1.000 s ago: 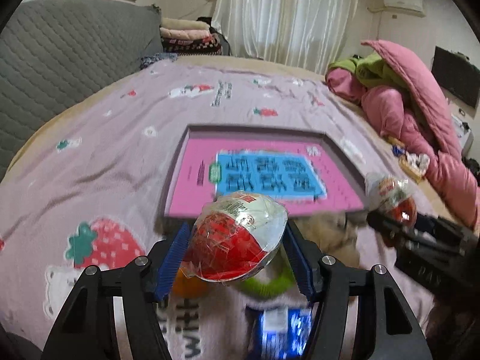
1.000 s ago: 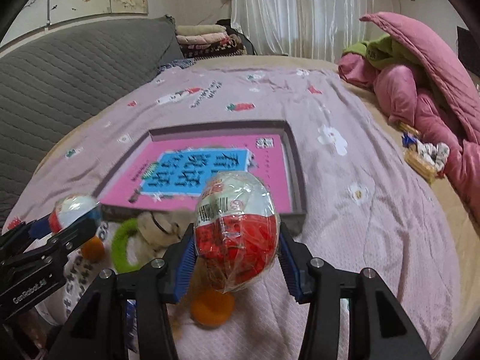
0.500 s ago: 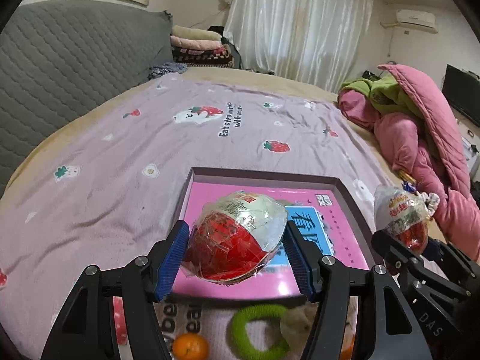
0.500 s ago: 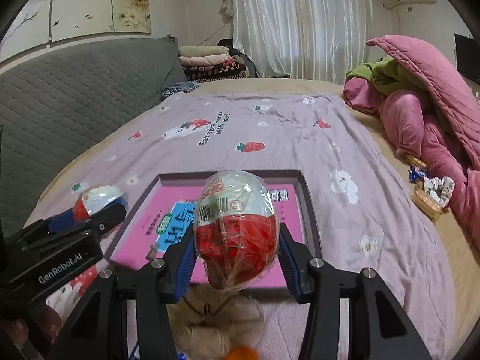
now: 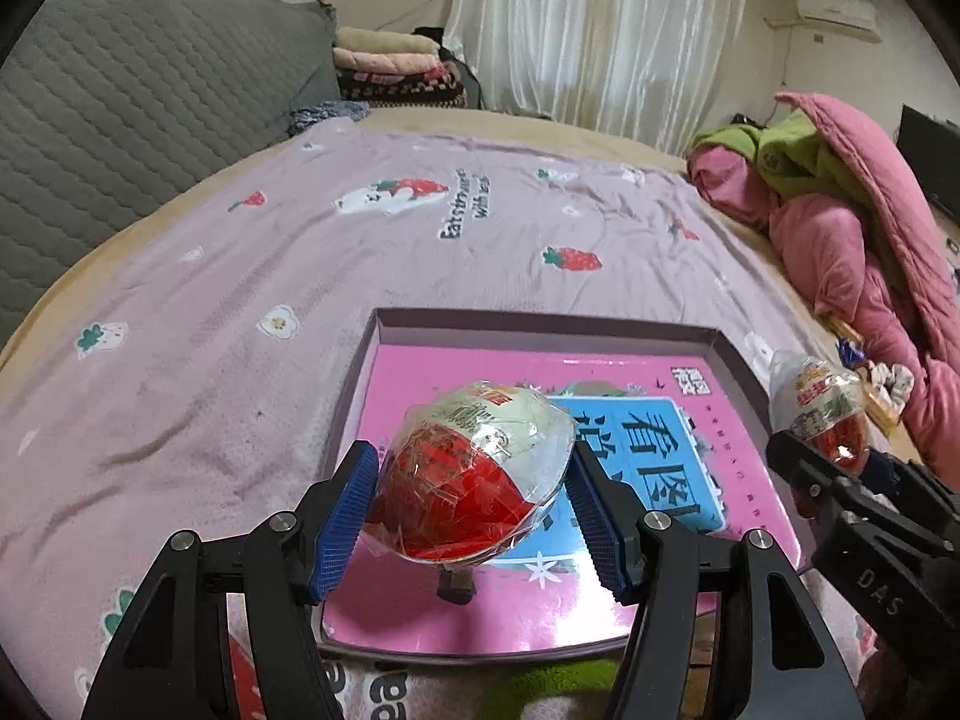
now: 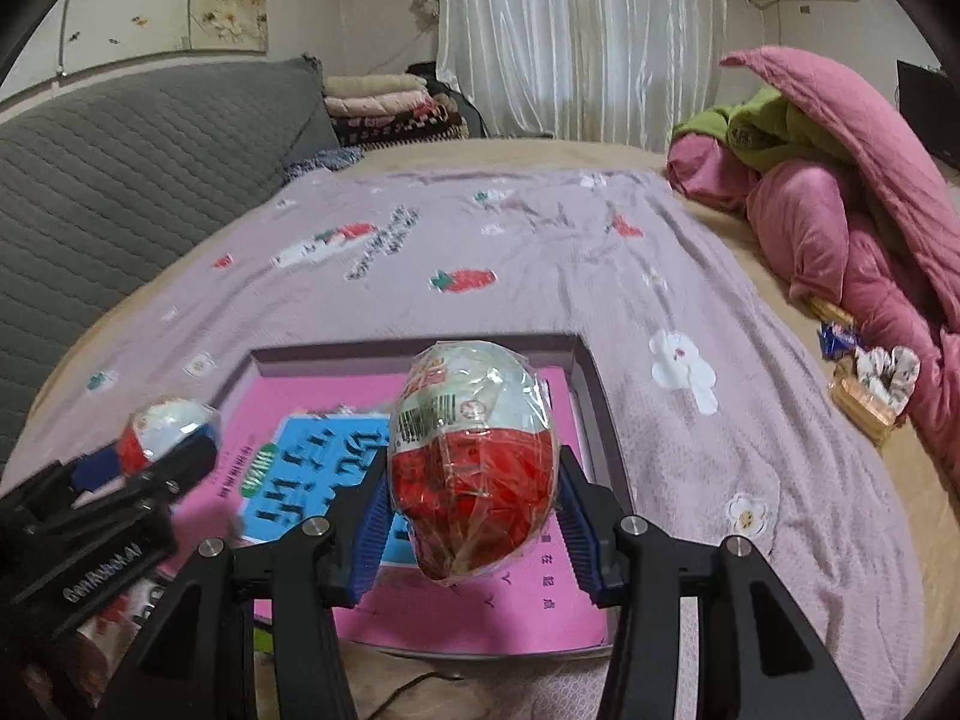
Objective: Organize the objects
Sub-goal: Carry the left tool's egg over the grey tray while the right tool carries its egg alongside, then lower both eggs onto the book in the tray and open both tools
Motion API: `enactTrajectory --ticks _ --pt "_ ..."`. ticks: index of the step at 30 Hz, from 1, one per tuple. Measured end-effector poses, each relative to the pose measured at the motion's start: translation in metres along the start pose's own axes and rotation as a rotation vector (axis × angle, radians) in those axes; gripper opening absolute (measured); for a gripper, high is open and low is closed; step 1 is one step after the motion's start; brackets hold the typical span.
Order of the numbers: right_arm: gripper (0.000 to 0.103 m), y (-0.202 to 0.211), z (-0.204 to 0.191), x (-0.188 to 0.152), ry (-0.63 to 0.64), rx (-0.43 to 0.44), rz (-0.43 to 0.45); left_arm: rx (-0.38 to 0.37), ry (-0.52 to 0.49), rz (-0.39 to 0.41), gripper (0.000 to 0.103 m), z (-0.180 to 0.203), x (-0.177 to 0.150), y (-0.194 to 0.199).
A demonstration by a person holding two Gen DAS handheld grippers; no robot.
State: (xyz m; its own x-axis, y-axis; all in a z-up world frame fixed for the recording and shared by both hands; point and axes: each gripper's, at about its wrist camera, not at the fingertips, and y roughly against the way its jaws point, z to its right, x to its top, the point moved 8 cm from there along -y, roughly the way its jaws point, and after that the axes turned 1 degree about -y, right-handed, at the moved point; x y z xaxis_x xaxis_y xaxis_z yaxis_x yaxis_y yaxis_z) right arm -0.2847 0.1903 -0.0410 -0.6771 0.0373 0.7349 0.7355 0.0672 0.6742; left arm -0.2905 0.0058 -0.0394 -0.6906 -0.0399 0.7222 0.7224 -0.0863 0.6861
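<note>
Both tongs (image 5: pixel 471 504) (image 6: pixel 474 516) grip eggs (image 5: pixel 474 480) (image 6: pixel 474 456) above the tray's rim (image 5: pixel 540 321).

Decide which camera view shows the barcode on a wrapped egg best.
The right wrist view: the barcode faces the camera on the egg in the right tongs. The left wrist view shows that egg small, without a readable barcode.

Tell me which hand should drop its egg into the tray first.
Probably the left gripper: its egg hangs over the tray floor, well inside the rim.
</note>
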Motion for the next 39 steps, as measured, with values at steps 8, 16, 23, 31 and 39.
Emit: enactTrajectory --ticks 8,16,23,31,39 --pt "0.051 -0.018 0.01 -0.017 0.031 -0.032 -0.057 0.034 -0.018 -0.04 0.066 -0.007 -0.012 -0.023" --pt "0.051 -0.023 0.011 -0.029 0.047 -0.053 -0.087 0.043 -0.01 -0.088 0.066 -0.01 -0.024 -0.037" --pt "0.051 -0.027 0.015 -0.036 0.049 -0.073 -0.11 0.054 -0.022 -0.097 0.066 -0.009 -0.028 -0.041" --pt "0.051 -0.027 0.016 -0.038 0.047 -0.081 -0.118 0.064 -0.021 -0.103 0.066 -0.011 -0.03 -0.043" --pt "0.051 -0.026 0.014 -0.038 0.046 -0.072 -0.122 0.063 -0.021 -0.106 0.067 -0.012 -0.03 -0.043"
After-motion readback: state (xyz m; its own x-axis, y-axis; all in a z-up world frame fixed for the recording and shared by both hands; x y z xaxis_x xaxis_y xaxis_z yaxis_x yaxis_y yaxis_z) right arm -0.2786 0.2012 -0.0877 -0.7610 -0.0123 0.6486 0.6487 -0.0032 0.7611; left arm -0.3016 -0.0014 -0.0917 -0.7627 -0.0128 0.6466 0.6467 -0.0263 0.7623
